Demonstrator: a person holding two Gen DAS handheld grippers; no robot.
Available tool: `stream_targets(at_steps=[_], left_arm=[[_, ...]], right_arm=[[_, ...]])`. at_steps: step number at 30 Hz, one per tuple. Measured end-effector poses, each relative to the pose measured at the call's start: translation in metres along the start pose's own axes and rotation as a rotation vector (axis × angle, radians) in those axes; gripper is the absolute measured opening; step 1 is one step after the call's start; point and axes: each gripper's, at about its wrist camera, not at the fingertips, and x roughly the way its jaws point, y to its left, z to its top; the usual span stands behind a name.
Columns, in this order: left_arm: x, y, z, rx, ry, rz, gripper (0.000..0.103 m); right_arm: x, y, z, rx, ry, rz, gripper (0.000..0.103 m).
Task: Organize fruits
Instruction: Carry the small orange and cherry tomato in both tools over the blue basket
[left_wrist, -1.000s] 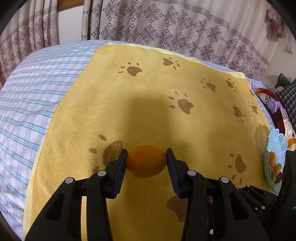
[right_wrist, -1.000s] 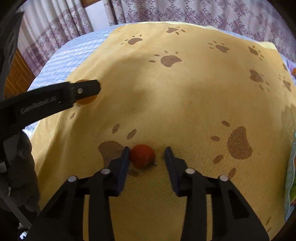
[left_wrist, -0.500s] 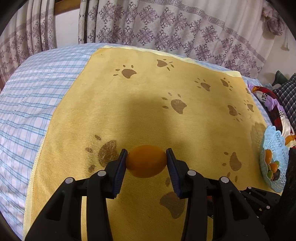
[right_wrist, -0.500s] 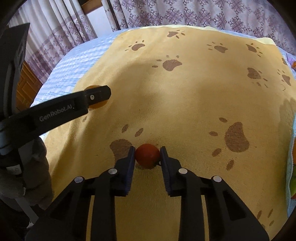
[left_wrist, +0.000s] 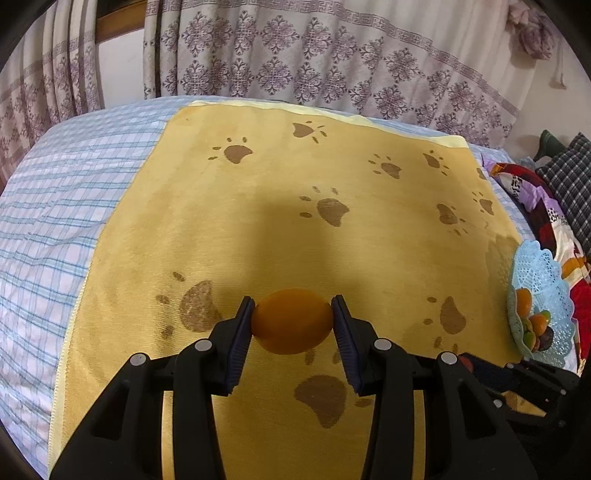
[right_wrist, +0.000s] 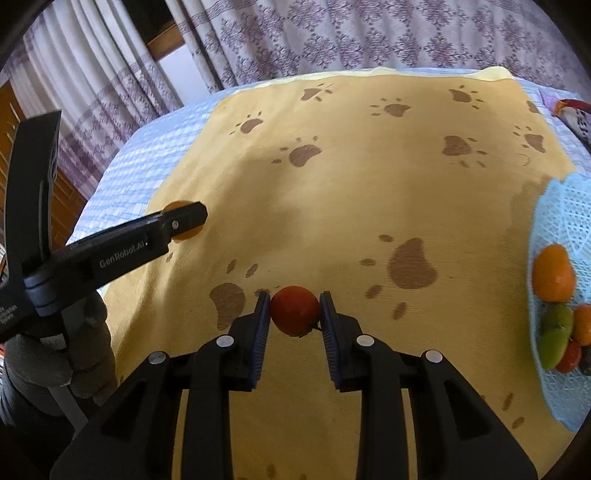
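Right hand-held gripper (right_wrist: 294, 314) closed on red tomato (right_wrist: 294, 309), lifted.

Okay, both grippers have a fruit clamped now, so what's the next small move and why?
Probably carry the right gripper rightward to the pale blue lattice basket and release there. Its jaws have just closed on the small red round fruit, the basket with other fruit lies on that side, and the left gripper grips the orange oval fruit farther off.

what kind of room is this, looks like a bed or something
Most likely a bedroom. The yellow paw-print blanket lies over a blue checked sheet on what looks like a bed, patterned curtains hang behind it, and bedding or clothes are piled beside it.
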Motion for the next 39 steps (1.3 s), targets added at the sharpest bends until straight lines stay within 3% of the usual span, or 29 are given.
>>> stream_targets(at_steps=[20, 31, 39], left_arm=[[-0.007, -0.058, -0.004, 0.108, 0.007, -0.052, 0.043], [-0.009, -0.092, -0.009, 0.172, 0.013, -0.087, 0.043], [-0.009, -0.121, -0.012, 0.221, 0.023, -0.107, 0.043]], right_arm=[[-0.075, -0.088, -0.013, 0.171, -0.106, -0.078, 0.028], [-0.120, -0.150, -0.042, 0.284, -0.150, -0.173, 0.028], [-0.129, -0.177, -0.058, 0.330, -0.159, -0.219, 0.028]])
